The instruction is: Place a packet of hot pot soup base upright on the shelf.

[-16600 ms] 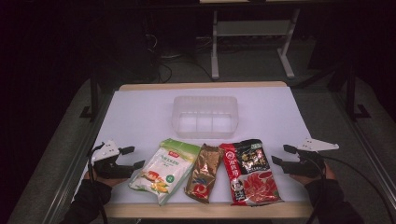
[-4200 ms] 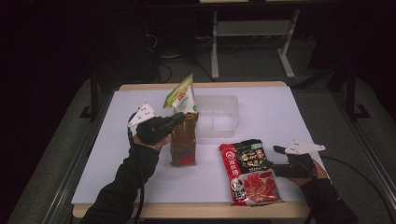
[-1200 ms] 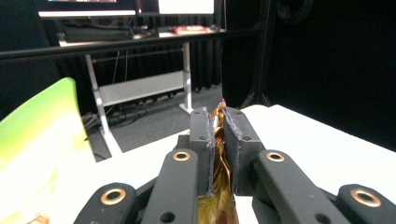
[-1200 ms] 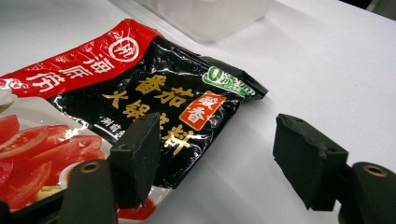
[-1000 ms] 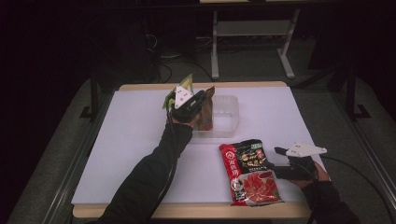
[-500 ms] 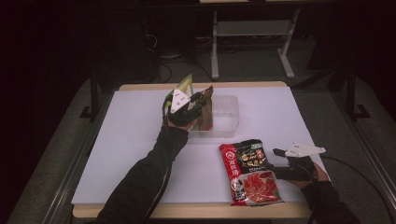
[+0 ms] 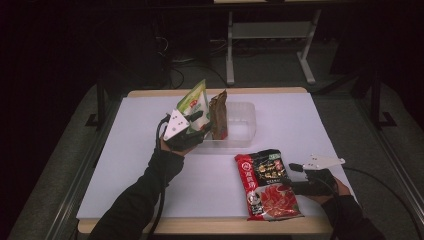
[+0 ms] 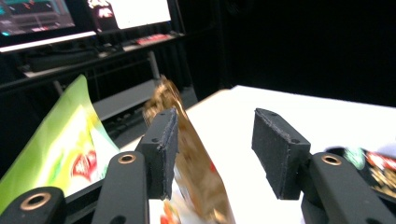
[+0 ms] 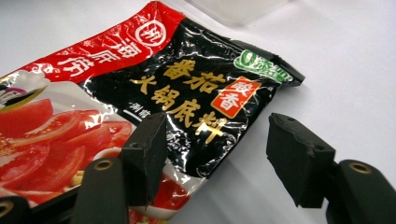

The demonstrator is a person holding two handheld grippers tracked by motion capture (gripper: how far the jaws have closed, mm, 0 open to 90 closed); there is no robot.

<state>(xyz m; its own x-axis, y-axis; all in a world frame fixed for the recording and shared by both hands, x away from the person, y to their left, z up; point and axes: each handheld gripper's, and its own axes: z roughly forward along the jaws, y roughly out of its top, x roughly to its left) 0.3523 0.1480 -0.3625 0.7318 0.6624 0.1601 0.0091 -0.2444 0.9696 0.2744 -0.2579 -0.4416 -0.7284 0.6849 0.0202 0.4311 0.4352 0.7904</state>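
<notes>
Two packets stand in the clear tray beyond your left gripper, jaws spread: its own view puts the brown packet between them, the green packet beside. Your right gripper, jaws apart, points over the red-and-black packet.

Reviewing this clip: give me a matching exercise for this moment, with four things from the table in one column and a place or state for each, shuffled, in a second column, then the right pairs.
Things
1. green packet
2. brown packet
3. red and black packet
4. left gripper

Places or states
A. lying flat on the white table near its front edge
B. standing at the far left end of the clear plastic tray
C. open, with its jaws apart beside the tray
D. standing in the tray just right of the green one

Pairs: 1-B, 2-D, 3-A, 4-C
</notes>
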